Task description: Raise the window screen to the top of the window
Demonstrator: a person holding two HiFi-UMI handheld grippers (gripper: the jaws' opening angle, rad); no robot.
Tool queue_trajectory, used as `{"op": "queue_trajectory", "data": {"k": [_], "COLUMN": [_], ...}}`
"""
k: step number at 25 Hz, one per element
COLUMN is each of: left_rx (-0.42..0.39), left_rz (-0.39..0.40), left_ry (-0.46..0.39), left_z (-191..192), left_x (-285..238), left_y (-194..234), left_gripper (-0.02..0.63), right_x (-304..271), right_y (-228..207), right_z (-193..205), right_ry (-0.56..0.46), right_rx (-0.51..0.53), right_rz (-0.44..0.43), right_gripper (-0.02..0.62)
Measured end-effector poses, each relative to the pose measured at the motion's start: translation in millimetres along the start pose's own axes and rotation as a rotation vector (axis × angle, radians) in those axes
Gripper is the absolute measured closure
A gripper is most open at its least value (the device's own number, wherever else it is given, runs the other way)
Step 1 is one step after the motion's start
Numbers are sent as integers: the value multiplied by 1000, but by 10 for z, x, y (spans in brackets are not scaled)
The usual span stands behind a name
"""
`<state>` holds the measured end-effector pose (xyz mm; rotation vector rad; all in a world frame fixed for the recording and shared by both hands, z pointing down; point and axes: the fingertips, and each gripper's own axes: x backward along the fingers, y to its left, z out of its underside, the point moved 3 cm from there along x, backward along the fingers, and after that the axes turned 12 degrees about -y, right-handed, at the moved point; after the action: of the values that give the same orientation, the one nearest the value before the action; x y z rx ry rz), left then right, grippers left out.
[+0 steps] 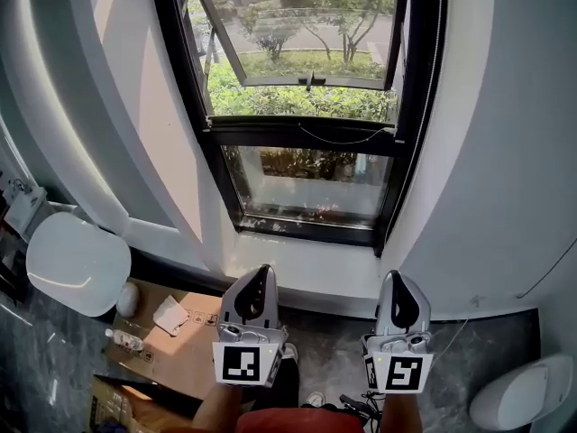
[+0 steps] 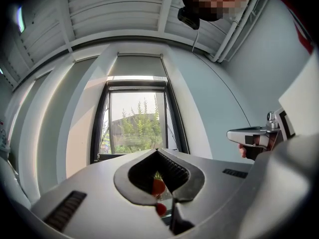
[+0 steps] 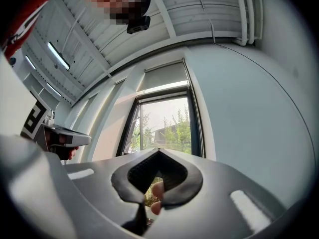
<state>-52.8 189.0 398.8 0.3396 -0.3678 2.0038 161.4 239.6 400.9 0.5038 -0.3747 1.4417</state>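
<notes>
The black-framed window (image 1: 311,152) stands ahead, its upper sash (image 1: 306,79) tilted open outward above a fixed lower pane. A thin cord (image 1: 347,140) lies along the middle rail. In both gripper views a grey screen panel (image 2: 138,66) (image 3: 167,76) covers only the top strip of the opening. My left gripper (image 1: 260,273) (image 2: 158,151) and right gripper (image 1: 397,278) (image 3: 158,151) are side by side below the sill, well short of the window. Both are shut with nothing between their jaws. Each shows in the other's view: the right gripper (image 2: 254,136), the left gripper (image 3: 62,133).
A white sill (image 1: 306,260) runs under the window, between slanted white wall panels. At the lower left are a round white seat (image 1: 77,264) and a cardboard box (image 1: 176,341) with a small bottle (image 1: 126,339). Another white rounded object (image 1: 523,395) is at the lower right.
</notes>
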Motion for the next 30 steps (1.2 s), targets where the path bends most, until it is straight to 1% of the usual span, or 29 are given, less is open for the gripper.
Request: {"op": "queue_trajectory", "data": {"k": [4,8,16,23,30], "left_rx": [5,4,45,78,109], "left_rz": [6,9,-2,-6,27], "left_ry": [-7,-18,5,31,25], "left_z": [112,247,624,1010,1250], "left_x": [-231,-514,-1135,-1637,-2040], "left_y": [110,314,890,1391,1664], "left_gripper": [601,601,601,601,601], "right_x": [-240,-567,-1351,-1980,-2347], "right_y": [-23,0,148,331,402], "right_z": [119,278,727,1172,1407], "right_ry": [-3,-2,14,56,87], "right_rx": [21,49,62,84,124], "right_rz": [-7,-18,-12,-17,6], "right_gripper": [588,587,588,586,586]}}
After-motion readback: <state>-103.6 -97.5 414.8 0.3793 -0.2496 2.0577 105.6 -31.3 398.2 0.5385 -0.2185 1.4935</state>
